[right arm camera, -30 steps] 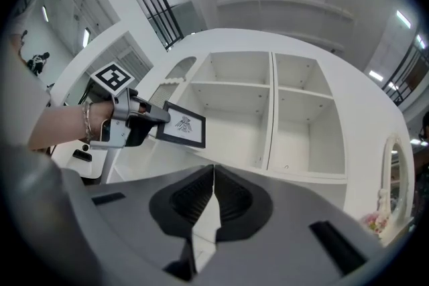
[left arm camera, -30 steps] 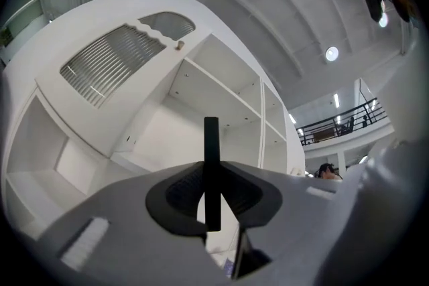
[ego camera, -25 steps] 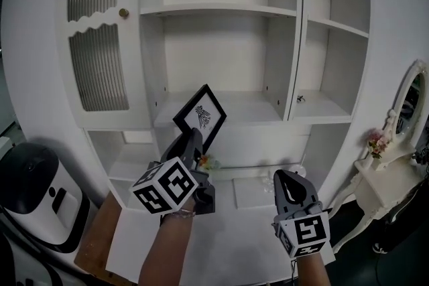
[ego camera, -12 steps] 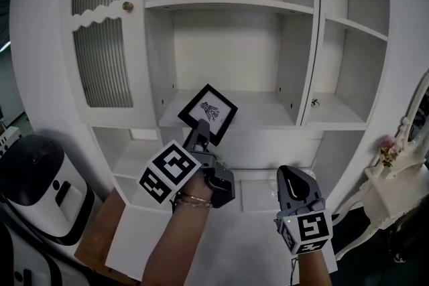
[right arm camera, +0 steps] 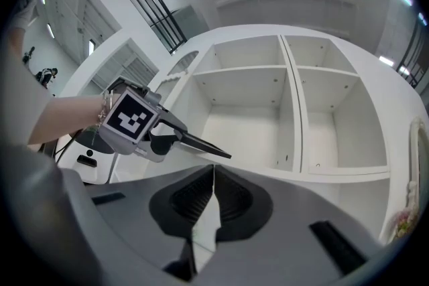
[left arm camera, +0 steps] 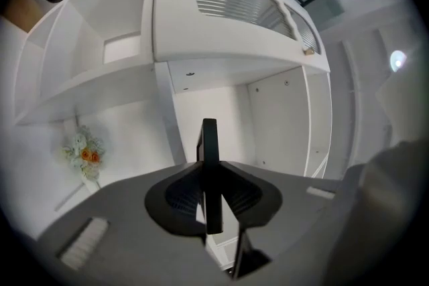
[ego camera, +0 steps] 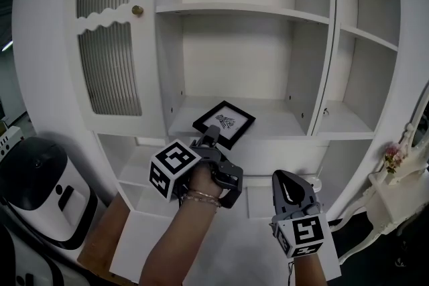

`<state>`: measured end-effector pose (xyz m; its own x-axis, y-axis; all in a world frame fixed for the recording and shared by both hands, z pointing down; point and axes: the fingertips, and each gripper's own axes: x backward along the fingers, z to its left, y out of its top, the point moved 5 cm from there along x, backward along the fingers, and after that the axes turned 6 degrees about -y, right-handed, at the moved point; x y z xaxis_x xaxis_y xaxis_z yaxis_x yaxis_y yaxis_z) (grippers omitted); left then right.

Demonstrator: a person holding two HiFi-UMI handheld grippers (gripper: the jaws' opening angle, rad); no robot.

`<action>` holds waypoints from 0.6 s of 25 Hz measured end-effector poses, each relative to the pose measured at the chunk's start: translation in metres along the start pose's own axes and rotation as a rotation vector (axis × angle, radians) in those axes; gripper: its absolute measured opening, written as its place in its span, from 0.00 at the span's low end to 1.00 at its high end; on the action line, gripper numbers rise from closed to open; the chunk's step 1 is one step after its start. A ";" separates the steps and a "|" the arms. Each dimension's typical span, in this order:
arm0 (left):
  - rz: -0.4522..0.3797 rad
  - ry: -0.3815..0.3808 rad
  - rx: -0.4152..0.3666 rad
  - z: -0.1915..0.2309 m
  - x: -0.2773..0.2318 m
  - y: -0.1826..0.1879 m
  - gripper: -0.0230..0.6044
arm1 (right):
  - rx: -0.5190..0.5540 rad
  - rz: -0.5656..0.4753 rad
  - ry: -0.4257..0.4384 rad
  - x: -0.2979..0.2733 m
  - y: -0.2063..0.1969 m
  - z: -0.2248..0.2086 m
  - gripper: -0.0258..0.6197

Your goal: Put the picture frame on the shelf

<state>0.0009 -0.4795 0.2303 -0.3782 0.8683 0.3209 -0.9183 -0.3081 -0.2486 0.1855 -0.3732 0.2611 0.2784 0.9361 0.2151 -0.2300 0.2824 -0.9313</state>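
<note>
One near corner of the picture frame point(ego camera: 225, 121) sits pinched in our left hand-held gripper point(ego camera: 212, 137) in the head view, the frame nearly flat, reaching ahead over the shelf point(ego camera: 281, 125). Left gripper view: frame edge-on between the pads. Right gripper view: our right hand-held gripper point(right arm camera: 213, 174) is pressed together, empty, and farther off.

Black picture frame point(ego camera: 224, 122), white mat, small dark print: tilted near flat, low over front of white middle shelf point(ego camera: 278, 122). Contact unclear.
</note>
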 end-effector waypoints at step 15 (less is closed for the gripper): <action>-0.059 0.015 0.106 0.016 -0.011 -0.002 0.16 | -0.003 0.016 -0.009 -0.008 -0.008 0.000 0.06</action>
<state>0.0047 -0.4943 0.2417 -0.3222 0.8916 0.3182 -0.9464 -0.2951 -0.1315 0.1849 -0.3826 0.2665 0.2667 0.9422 0.2026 -0.2315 0.2667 -0.9356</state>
